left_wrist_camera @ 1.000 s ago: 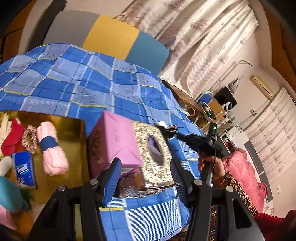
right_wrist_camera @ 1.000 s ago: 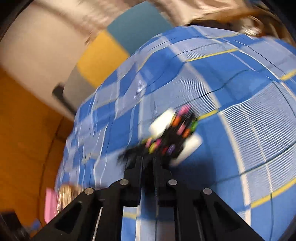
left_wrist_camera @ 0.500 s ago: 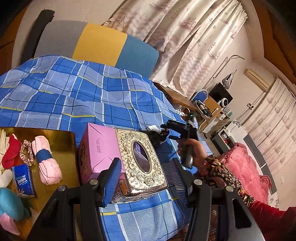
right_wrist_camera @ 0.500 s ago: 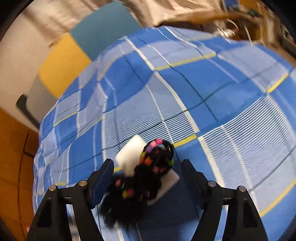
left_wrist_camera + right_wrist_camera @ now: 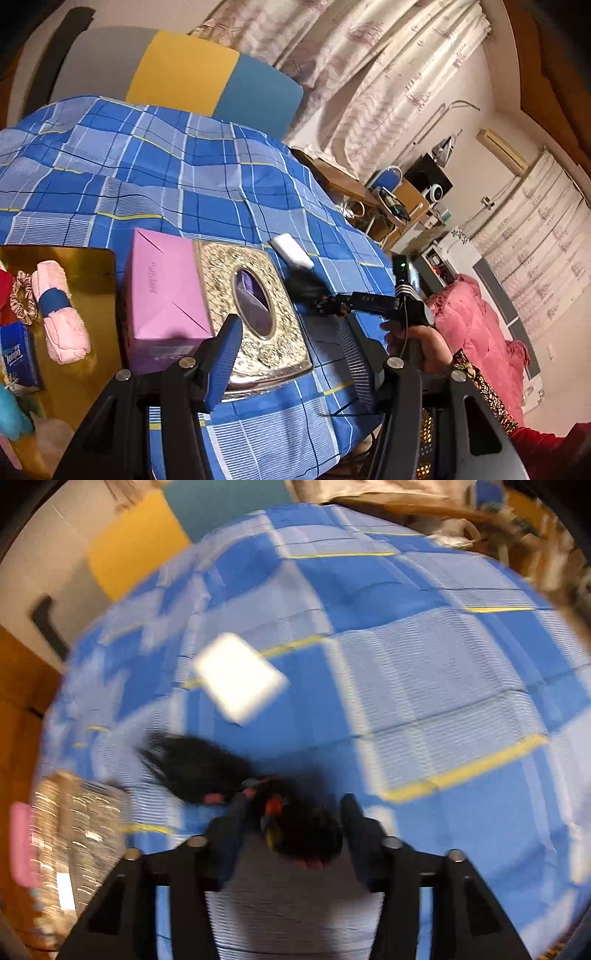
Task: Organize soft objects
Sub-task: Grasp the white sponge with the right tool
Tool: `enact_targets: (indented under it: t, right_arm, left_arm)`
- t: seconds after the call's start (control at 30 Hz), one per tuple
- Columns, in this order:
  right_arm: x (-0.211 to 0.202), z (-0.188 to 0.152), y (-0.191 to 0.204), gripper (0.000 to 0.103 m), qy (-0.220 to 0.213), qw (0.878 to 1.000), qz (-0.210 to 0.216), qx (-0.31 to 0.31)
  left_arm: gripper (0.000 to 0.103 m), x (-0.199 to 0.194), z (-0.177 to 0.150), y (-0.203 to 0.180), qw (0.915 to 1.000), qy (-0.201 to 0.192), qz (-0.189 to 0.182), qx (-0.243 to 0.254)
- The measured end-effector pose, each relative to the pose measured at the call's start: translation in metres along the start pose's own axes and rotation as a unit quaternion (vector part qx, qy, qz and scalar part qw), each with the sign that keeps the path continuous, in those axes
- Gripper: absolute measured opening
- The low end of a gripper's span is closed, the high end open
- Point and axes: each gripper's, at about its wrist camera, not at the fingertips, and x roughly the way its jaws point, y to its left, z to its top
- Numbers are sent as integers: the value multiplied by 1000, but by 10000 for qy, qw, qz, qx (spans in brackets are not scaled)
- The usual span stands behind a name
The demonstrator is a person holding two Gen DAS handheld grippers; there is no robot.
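On my left, the gold tray already holds a rolled pink towel, a scrunchie, something red at the edge, a blue tissue pack and a teal soft thing cut off at the corner, so I judge a good share of the sorting done. What is left, as far as I can see, lies on the blue checked bedspread: a white sponge and a black furry hair tie with coloured beads. My right gripper has its jaws spread on either side of that hair tie, with a black tuft trailing off to the left toward the tissue box; the picture is smeared, so I cannot tell whether the pads touch it or whether it rests on the cloth. The sponge sits apart, farther up the bedspread. My left gripper hangs with jaws wide apart and empty over the ornate tissue box, with a pink box just beside it. I cannot say whether those boxes belong to the job. The tray's near end is cut off, so its full contents are hidden from me.
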Motion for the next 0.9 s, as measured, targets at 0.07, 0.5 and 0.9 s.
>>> enact_targets:
  t: [0.07, 0.5, 0.9]
  right_arm:
    - [-17, 8, -3, 71, -688, 9976, -110, -1]
    - [112, 92, 106, 78, 305, 9914, -283, -1243]
    - [-16, 68, -5, 68, -1046, 9775, 1674, 748]
  left_arm:
    - [55, -1, -2, -4, 10000, -4, 21, 76]
    - [55, -15, 9, -7, 9987, -114, 408, 279]
    - [55, 11, 17, -43, 9985, 124, 130, 510]
